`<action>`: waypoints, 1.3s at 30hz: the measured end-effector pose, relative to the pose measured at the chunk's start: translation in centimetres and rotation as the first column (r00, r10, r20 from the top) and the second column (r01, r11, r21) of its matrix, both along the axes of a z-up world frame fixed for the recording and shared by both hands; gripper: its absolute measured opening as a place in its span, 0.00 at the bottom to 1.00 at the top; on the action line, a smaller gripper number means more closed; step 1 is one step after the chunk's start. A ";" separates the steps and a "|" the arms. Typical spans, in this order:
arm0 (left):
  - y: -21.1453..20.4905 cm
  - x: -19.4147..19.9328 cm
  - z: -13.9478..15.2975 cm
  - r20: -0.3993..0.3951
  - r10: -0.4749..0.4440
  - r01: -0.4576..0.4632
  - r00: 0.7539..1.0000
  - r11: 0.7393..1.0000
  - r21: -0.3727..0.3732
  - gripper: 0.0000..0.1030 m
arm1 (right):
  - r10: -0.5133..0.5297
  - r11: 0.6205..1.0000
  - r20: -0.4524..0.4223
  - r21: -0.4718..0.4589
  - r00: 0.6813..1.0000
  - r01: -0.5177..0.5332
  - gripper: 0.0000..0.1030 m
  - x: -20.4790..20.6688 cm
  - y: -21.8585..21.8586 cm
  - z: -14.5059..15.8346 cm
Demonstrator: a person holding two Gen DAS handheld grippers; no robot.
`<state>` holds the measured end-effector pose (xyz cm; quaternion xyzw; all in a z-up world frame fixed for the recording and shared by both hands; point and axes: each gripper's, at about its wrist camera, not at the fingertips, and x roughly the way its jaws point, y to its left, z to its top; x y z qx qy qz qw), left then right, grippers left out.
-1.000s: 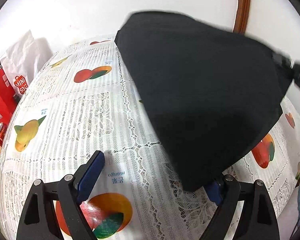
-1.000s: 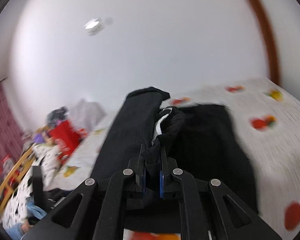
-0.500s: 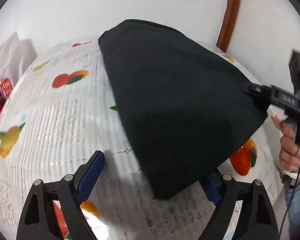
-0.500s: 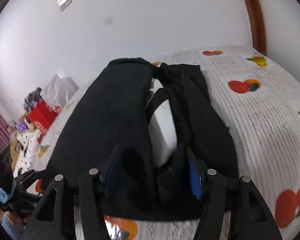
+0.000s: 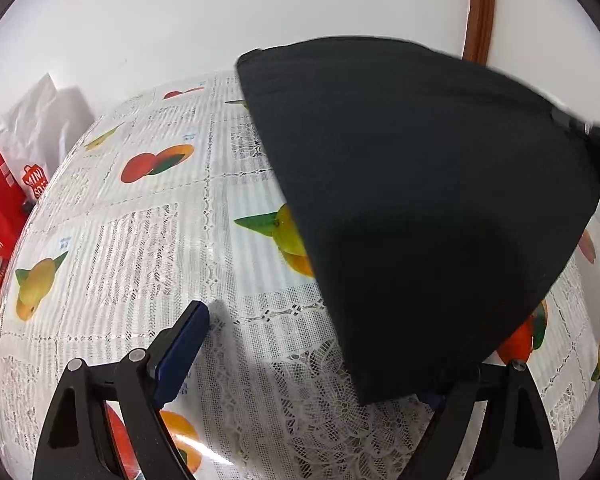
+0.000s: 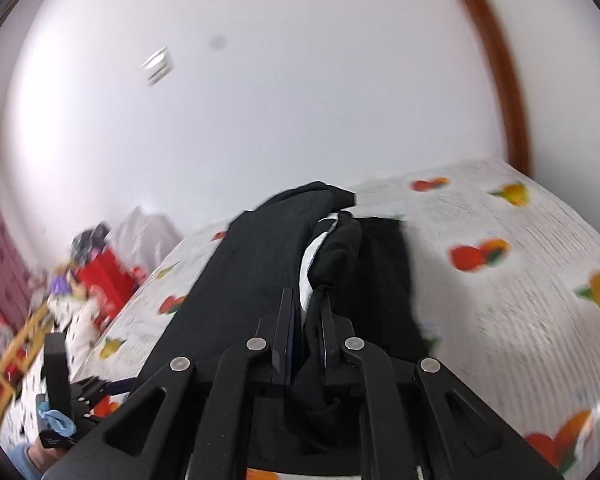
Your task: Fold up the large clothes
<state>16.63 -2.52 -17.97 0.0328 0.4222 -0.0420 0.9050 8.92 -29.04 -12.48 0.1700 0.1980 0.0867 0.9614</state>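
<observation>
The black garment [image 6: 268, 280] runs lengthwise away from the right gripper [image 6: 306, 320], which pinches its near edge, while the left gripper [image 5: 312, 364], fingers spread, hangs at its left.

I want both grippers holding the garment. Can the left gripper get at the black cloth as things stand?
Probably yes: the left gripper is open, and the black garment already drapes over its right finger, nothing between.

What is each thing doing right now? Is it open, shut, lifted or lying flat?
Left gripper: open, fingers wide apart, nothing clamped.
Right gripper: shut on a bunch of the black garment.
Black garment: partly folded, one edge lifted off the table.
Fruit-print tablecloth: spread flat over the table.
</observation>
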 end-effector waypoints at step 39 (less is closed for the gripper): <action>-2.2 0.0 -0.2 -0.008 -0.062 0.062 0.998 0.998 0.003 0.87 | -0.093 0.982 -0.198 -0.183 0.976 0.056 0.23 0.3 -1.3 -4.0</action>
